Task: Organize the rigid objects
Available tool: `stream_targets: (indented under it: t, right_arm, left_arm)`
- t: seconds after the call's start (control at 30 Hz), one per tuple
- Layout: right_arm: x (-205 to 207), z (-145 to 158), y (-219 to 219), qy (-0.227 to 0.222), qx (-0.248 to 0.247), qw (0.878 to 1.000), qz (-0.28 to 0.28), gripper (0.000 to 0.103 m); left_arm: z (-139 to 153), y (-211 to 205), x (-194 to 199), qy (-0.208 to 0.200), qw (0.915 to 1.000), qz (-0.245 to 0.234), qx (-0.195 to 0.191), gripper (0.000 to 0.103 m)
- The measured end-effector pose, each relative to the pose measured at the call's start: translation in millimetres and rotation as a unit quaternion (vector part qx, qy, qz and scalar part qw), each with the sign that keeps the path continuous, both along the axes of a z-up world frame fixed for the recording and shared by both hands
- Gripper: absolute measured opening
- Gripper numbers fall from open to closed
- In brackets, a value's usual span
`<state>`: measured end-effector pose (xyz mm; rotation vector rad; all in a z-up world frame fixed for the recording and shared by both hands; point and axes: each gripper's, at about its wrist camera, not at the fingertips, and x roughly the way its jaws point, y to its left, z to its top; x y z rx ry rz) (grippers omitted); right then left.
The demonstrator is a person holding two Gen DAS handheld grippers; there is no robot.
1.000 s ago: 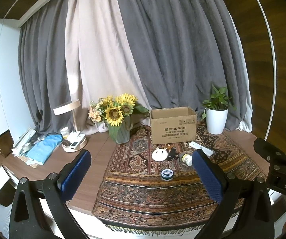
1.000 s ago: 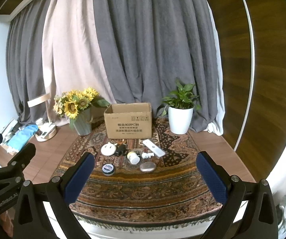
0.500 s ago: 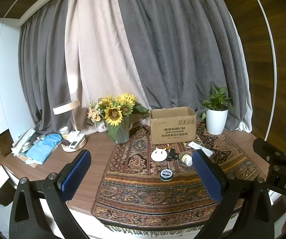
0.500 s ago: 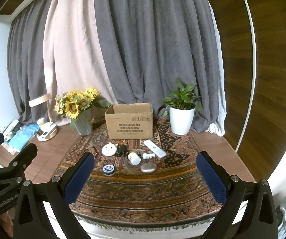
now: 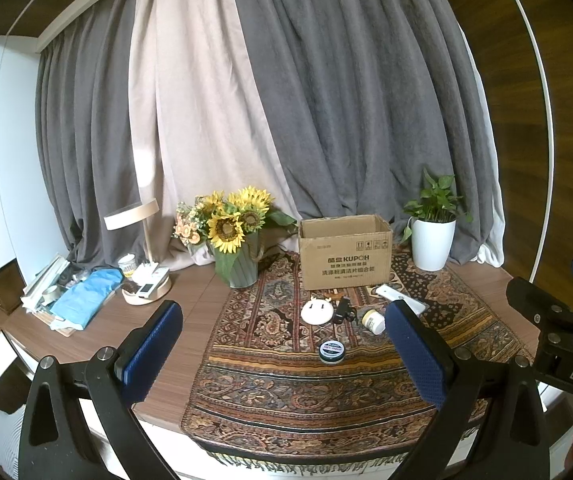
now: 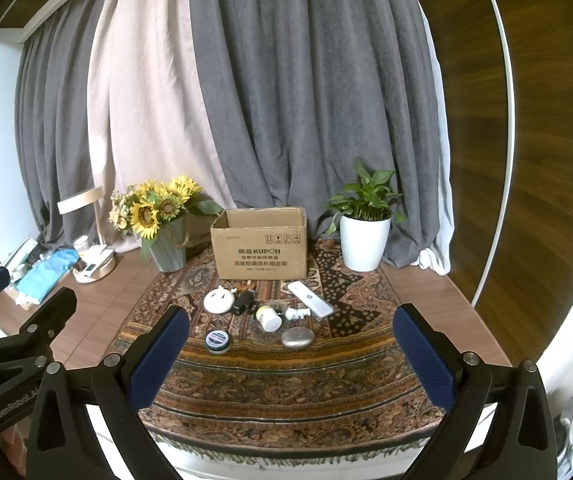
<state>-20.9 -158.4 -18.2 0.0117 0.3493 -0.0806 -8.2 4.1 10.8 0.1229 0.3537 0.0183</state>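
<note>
I hold both tools back from the near edge of the table, above the fringe of the patterned rug (image 6: 294,392). The left gripper (image 5: 284,354) has its blue pads spread wide with nothing between them, and the right gripper (image 6: 290,356) is spread just as wide and also holds nothing.

The cardboard box (image 6: 261,242) stands upright at the back of the rug with its top flaps open. From this low angle I see only its inner back wall, so I cannot tell whether anything lies inside. To its left a green vase (image 6: 168,250) holds sunflowers (image 6: 154,204), and to its right a white pot (image 6: 364,242) holds a leafy plant (image 6: 366,196).

The loose things lie on the rug in front of the box, all outside it. A white round disc (image 6: 218,301) lies at the left, just beside a small black item (image 6: 243,303). A white jar (image 6: 269,318) lies on its side near the middle, with a small white figure (image 6: 297,313) next to it and a white remote (image 6: 310,299) angled at the right. Nearer to me sit a round tin (image 6: 218,339) and a grey oval stone (image 6: 297,337).

Off the rug at the far left, a round wooden tray (image 5: 146,294) under a lamp (image 5: 132,214) holds what look like small remotes, beside a blue cloth (image 5: 86,298)
</note>
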Motion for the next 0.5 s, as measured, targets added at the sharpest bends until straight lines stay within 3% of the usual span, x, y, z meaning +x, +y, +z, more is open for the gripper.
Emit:
stream_targets:
  t: [0.5]
  right_arm:
    - [-0.2, -0.4, 0.0, -0.001, 0.0, 1.0, 0.0, 0.103]
  left_arm:
    - [-0.1, 0.4, -0.5, 0.001, 1.0, 0.0, 0.0, 0.103]
